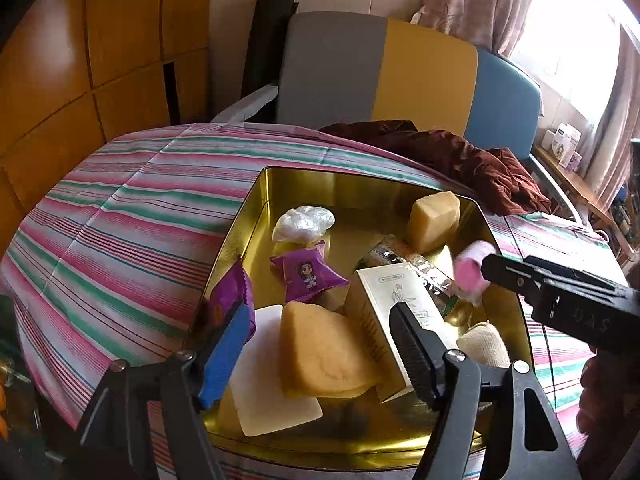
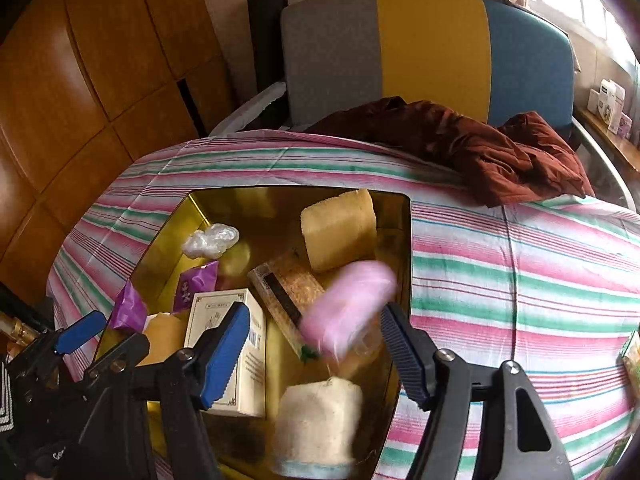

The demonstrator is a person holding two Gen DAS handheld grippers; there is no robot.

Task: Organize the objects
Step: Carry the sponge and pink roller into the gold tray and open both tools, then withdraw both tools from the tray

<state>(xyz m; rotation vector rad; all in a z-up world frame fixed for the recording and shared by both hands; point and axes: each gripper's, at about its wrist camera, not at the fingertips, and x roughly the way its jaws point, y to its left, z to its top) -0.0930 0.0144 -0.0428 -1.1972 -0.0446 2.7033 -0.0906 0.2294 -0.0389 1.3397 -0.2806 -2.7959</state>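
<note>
A gold tin (image 1: pixel 256 200) on the striped cloth holds a yellow sponge block (image 1: pixel 434 220), a crumpled white bag (image 1: pixel 302 220), a purple cartoon packet (image 1: pixel 308 276), a cream box (image 1: pixel 384 300), a folded yellow cloth (image 1: pixel 320 352) and a cream roll (image 1: pixel 484 344). My left gripper (image 1: pixel 320 308) hangs open over the tin's near side. A second purple packet (image 1: pixel 230 300) leans against its blue left pad only. My right gripper (image 2: pixel 315 308) is open over the tin's right side. A blurred pink soft thing (image 2: pixel 348 308) is between its fingers, with a gap to the left pad. In the left wrist view, that pink thing (image 1: pixel 472 268) is at the right gripper's tip (image 1: pixel 490 270).
A maroon garment (image 1: pixel 460 156) lies bunched at the table's far edge, before a grey, yellow and blue chair back (image 1: pixel 420 72). Wooden cabinet doors (image 1: pixel 80 60) stand at the left. The striped cloth (image 2: pixel 520 280) stretches right of the tin. A person's hand (image 1: pixel 608 400) holds the right gripper.
</note>
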